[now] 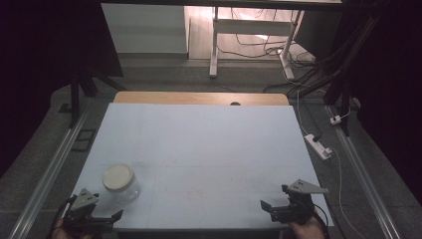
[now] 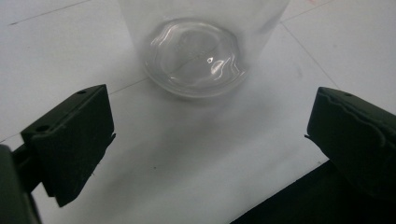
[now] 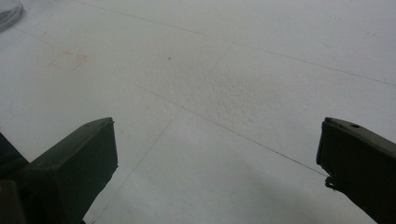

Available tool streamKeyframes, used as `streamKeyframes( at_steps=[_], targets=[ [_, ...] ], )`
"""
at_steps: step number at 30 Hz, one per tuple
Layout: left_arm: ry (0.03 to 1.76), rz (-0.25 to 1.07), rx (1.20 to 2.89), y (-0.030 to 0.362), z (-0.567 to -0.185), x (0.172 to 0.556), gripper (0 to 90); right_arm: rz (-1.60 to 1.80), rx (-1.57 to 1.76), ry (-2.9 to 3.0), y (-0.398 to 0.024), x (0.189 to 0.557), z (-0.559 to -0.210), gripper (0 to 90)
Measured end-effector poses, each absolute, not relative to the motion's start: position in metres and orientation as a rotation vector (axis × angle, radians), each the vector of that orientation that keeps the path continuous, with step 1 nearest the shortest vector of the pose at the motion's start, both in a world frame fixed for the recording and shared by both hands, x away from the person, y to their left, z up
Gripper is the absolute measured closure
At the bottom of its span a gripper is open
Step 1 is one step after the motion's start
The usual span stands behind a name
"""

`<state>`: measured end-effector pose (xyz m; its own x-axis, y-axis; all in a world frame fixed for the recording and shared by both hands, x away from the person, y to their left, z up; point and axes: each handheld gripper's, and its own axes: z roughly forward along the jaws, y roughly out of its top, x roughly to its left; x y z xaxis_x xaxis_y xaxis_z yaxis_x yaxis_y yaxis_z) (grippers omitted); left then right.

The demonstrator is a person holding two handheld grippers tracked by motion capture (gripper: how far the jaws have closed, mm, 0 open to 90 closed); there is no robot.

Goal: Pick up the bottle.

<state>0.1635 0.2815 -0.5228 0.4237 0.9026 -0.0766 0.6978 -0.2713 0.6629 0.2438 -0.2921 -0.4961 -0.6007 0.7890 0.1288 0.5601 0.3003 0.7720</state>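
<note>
A clear plastic jar [image 1: 121, 182] with a white lid stands upright near the front left of the white table [image 1: 199, 144]. My left gripper [image 1: 96, 211] sits just in front of it at the table's front edge. In the left gripper view the jar's clear base [image 2: 196, 58] lies a short way ahead of the left gripper [image 2: 208, 123], whose jaws stand wide open and apart from it. My right gripper [image 1: 276, 203] rests at the front right, far from the jar. Its own view shows the right gripper [image 3: 217, 140] open over bare table, with a sliver of the jar [image 3: 9, 11] at the top left.
A wooden strip [image 1: 199, 97] borders the table's far edge. On the floor to the right lie a white power strip [image 1: 318, 146] and cables. A white desk frame [image 1: 214, 50] stands beyond the table. Metal rails [image 1: 54, 164] run along both sides.
</note>
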Motion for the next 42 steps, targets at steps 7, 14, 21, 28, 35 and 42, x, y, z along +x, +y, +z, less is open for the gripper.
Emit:
streamKeyframes(
  at_steps=[7,14,21,28,35,42],
  targets=[
    [1.361,0.407,2.070,0.2811,-0.5239,0.1651,2.3,1.181,1.228,2.313,-0.2908,0.2451,-0.4966,0.0],
    [1.377,0.392,2.070,0.2813,-0.5244,0.1663,2.3,1.166,1.218,2.326,-0.2898,0.2457,-0.4969,0.0],
    [1.379,0.366,2.057,0.2834,-0.5243,0.1669,2.0,1.151,1.212,2.338,-0.2882,0.2459,-0.4973,0.0],
    [1.387,0.337,2.045,0.2857,-0.5241,0.1682,0.5,1.151,1.215,2.347,-0.2882,0.2464,-0.4975,0.0],
    [1.349,0.358,2.056,0.2860,-0.5208,0.1686,0.0,1.146,1.219,2.360,-0.2877,0.2474,-0.4980,0.0],
    [1.300,0.315,2.045,0.2867,-0.5195,0.1722,0.0,1.143,1.225,2.363,-0.2877,0.2480,-0.4982,0.0]
  ],
)
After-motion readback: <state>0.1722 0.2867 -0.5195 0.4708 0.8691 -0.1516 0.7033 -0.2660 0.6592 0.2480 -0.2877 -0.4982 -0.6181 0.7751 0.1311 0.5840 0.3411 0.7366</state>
